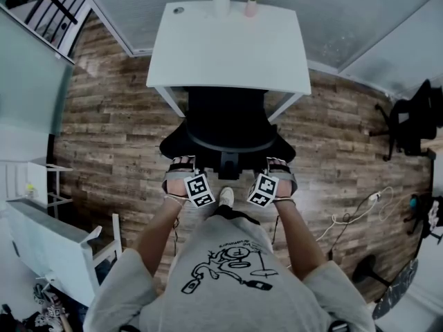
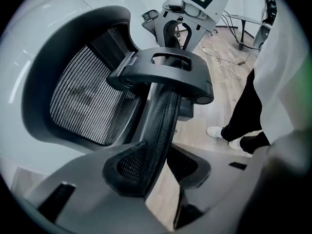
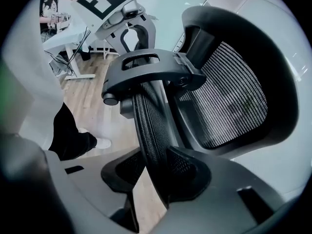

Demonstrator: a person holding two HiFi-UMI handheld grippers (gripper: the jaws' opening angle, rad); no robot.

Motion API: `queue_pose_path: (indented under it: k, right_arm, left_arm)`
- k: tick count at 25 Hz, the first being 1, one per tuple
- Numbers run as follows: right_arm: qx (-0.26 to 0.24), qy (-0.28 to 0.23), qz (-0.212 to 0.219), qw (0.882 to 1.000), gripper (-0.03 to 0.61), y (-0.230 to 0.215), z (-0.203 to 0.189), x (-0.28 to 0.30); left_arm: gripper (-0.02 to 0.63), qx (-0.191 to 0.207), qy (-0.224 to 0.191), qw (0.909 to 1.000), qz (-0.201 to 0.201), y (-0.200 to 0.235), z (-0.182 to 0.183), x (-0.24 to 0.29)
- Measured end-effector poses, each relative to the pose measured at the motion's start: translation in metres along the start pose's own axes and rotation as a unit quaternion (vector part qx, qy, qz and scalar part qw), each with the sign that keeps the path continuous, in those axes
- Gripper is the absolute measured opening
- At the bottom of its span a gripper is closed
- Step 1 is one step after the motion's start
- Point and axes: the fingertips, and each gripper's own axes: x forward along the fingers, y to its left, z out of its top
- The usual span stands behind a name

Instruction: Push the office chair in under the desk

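At the far left a white cabinet (image 1: 48,244) is seen by the wall, well apart from the chair, and bare floor (image 1: 111,137) lies between them. The left gripper (image 1: 181,170) (image 2: 158,167) is clenched on the left part of the chair's back rim, with the mesh edge pinched between its jaws. The chair (image 1: 228,126) (image 2: 83,101) (image 3: 229,101) is placed in the middle. Its front is tucked under the near edge of the desk (image 1: 228,47) and set between the desk's two legs, with only narrow gaps at either side. Its back lies clear of the desk edge, on the person's side. A vase (image 1: 221,0) is set at the desk's far edge. The right gripper (image 1: 279,170) (image 3: 156,172) is likewise clamped on the right part of the back rim. Further right, open floor is found as far as a cable (image 1: 353,216) and a second chair (image 1: 415,116) near the wall.
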Motion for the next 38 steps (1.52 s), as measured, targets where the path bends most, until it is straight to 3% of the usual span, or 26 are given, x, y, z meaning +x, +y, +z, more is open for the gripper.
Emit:
queue_pose_path:
  k: [13, 27, 35, 38]
  right_arm:
    - [0.006, -0.011, -0.015, 1.0, 0.166, 0.004, 0.006, 0.001]
    - [0.108, -0.059, -0.023, 0.992, 0.169, -0.005, 0.005, -0.043]
    - [0.198, -0.119, -0.051, 0.972, 0.119, -0.031, 0.026, -0.093]
    - [0.247, -0.16, -0.056, 0.954, 0.09, -0.039, 0.039, -0.114]
  left_arm:
    - [0.152, -0.006, 0.0, 0.9998, 0.021, 0.004, -0.006, 0.0]
    - [0.163, -0.064, -0.026, 0.9974, 0.023, 0.013, -0.005, -0.042]
    - [0.072, -0.155, -0.098, 0.9816, 0.053, 0.038, 0.014, -0.091]
    - [0.046, -0.212, -0.147, 0.9656, 0.036, 0.043, 0.031, -0.115]
